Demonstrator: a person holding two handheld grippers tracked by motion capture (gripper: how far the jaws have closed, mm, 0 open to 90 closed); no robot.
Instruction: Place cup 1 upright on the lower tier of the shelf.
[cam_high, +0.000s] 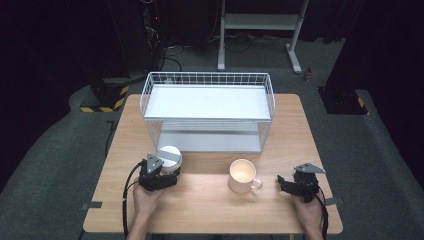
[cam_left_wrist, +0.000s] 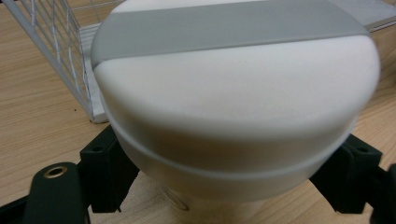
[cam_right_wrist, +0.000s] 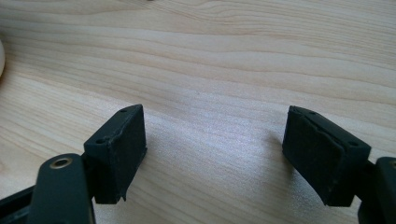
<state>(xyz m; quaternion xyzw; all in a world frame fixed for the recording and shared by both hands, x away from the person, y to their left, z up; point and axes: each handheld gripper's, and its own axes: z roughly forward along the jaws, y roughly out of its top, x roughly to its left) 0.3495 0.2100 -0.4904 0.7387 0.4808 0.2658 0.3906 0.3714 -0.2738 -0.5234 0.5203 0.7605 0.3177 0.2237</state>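
Our left gripper (cam_high: 161, 172) clamps both jaws against the sides of the white lidded jar (cam_high: 169, 159), which has a grey band across its lid and stands on the wooden table (cam_high: 210, 210) near-left, just before the white wire basket (cam_high: 208, 111). Our right gripper (cam_high: 295, 184) rests near-right, jaws wide with nothing between them, beside the cream mug (cam_high: 243, 175).
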